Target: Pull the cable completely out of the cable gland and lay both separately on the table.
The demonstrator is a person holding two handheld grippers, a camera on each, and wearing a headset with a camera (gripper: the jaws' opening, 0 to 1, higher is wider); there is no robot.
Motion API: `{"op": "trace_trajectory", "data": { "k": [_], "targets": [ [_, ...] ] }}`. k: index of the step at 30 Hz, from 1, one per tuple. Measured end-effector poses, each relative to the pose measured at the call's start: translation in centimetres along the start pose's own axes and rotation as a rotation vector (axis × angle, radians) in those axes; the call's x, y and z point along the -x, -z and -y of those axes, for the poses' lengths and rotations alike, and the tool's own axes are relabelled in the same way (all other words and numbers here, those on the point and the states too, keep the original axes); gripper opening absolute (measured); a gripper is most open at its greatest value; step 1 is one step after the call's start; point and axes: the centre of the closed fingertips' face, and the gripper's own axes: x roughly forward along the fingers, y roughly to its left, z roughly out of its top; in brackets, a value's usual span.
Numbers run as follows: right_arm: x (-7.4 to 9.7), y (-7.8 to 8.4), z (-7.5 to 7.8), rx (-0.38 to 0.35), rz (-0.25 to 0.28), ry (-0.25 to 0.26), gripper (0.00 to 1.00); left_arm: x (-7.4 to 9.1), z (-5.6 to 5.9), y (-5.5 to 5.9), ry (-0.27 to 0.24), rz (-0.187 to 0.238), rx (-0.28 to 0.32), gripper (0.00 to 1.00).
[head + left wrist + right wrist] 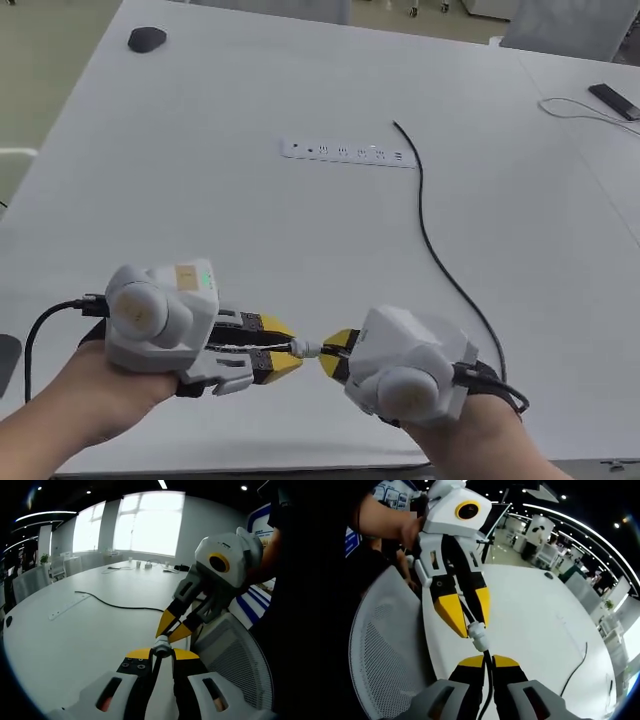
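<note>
Hands grip the two tools low over the near edge of the white table (300, 230). The left hand (90, 390) and right hand (480, 430) point the tools inward, so the tips meet nose to nose. In the head view the left gripper (292, 350) reaches in level from the left. The right gripper (330, 360) comes in from the right, angled slightly up toward it.

The cable gland (305, 349), a small white fitting, sits at the meeting point. In the left gripper view the left gripper (161, 653) is clenched on the cable gland (161, 645) right at its yellow tips. The right gripper (167, 630) noses in just beyond, with its tips drawn to a point. In the right gripper view the cable gland (478, 634) lies just ahead of the right gripper (488, 661). There the jaws are closed on the black cable (488, 680), which runs back between them from the fitting. The left gripper (473, 626) comes down from above onto the fitting.

Ahead of both grippers the tabletop is open. A power strip (348, 153) lies well beyond them, and its black cord (430, 240) curves back past the outer side of the right gripper. A mouse (147, 38) and a phone (613, 98) sit at the far corners. Behind the grippers, off the near edge, is a mesh chair back (385, 645).
</note>
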Motion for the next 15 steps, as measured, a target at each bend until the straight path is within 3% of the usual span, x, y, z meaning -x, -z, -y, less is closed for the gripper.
{"op": "trace_trajectory", "data": {
  "k": [15],
  "targets": [
    [0.0, 1.1, 1.7, -0.173, -0.002, 0.046, 0.0, 0.3, -0.7, -0.5, -0.01, 0.022, 0.005, 0.15]
  ]
}}
